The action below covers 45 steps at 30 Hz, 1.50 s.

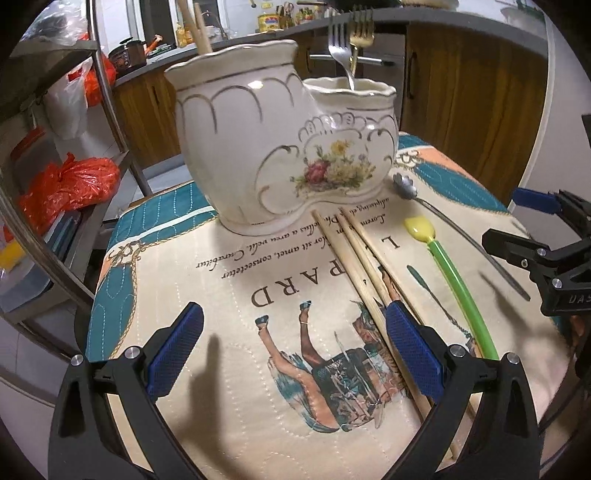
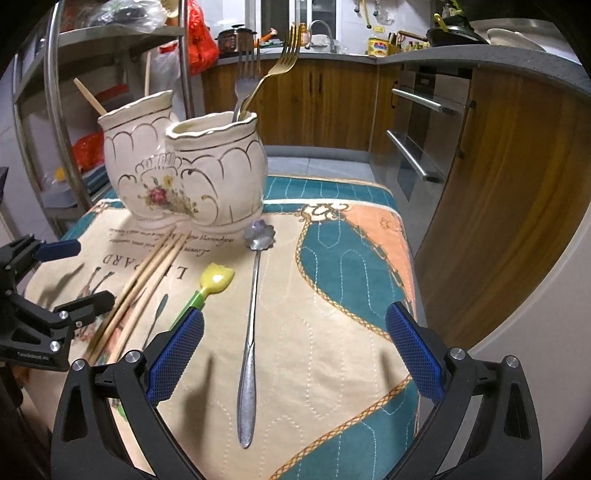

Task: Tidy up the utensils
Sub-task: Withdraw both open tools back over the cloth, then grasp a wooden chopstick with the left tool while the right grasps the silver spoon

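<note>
Right gripper (image 2: 293,354), spread wide, straddles the spoon (image 2: 251,332), whose long axis runs straight away toward the holder (image 2: 184,173); left gripper (image 1: 295,354), also spread, hovers beside the chopsticks (image 1: 365,273).

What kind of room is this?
Most likely a home kitchen. There is a sink tap on the counter at the back, wooden cupboards under it, and an oven built in on the right.
</note>
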Tool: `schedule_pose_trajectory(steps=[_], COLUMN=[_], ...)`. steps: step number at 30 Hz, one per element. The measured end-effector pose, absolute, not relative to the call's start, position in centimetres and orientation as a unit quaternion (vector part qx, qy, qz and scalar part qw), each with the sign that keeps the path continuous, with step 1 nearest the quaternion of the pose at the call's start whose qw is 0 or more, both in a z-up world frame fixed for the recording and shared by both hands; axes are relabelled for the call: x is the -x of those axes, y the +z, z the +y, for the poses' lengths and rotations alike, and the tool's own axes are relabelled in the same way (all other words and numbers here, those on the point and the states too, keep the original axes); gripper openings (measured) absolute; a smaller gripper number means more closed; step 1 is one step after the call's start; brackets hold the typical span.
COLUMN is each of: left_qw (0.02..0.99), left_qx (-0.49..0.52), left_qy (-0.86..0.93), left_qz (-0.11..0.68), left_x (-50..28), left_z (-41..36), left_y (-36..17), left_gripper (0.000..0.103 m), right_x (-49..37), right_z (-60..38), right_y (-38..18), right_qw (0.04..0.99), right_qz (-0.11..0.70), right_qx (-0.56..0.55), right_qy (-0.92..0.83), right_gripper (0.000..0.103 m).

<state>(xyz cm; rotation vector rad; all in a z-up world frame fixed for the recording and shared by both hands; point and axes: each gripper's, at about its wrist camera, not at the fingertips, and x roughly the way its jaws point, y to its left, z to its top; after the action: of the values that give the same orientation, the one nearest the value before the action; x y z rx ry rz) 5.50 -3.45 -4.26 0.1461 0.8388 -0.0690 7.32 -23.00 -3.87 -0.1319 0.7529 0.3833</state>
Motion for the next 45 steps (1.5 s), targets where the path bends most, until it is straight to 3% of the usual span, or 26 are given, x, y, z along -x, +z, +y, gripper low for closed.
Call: schedule_pose_trajectory(steps=[4,15,22,24,26,28,29,45], left_qw=[0.908,0.9,0.897,0.896,0.895,0.892,0.892,0.868], left_qx=[-0.077,-0.058,-0.049,-0.048,-0.047,-0.049,-0.049,-0.103], left_qy=[-0.035,-0.067,-0.088,-0.093,-0.099,-0.104,-0.107,-0.156], left_qz=[0.411,0.426,0.431,0.432,0.433,0.436,0.436,0.46], left_x=[-5.5,-5.0,-5.1,-5.1,-5.1,-5.2,-5.2,-3.3], left_z=[-3.7,-4.0,-4.6,-4.6,-4.3,-4.0,-3.8,-0.8], left_y=[-4.4,-4.4,-4.4,-4.3,-4.3,-4.3,-4.3,-3.4], left_gripper=[0.097,0.067,0.041,0.032,0.014,0.006,0.005,0.005], right_x=[-7.3,-9.0,-10.2,-10.6,-10.8,-11.0,-11.0,-8.4], right_z=[-23.0,-22.2,-20.9,-20.7,-20.7,-20.8,-20.9,-22.8], right_y=[-4.0,-4.2,-4.6,-4.8,-4.7,-4.8,-4.8,-4.4], right_qw=[0.908,0.898,0.878,0.873,0.871,0.868,0.867,0.851], right_qz=[0.369,0.39,0.416,0.424,0.426,0.43,0.432,0.446], right_qx=[0.065,0.076,0.065,0.061,0.056,0.05,0.048,0.078], right_qy=[0.186,0.189,0.227,0.234,0.239,0.241,0.244,0.268], right_gripper=[0.098,0.094,0.049,0.042,0.017,0.009,0.005,0.004])
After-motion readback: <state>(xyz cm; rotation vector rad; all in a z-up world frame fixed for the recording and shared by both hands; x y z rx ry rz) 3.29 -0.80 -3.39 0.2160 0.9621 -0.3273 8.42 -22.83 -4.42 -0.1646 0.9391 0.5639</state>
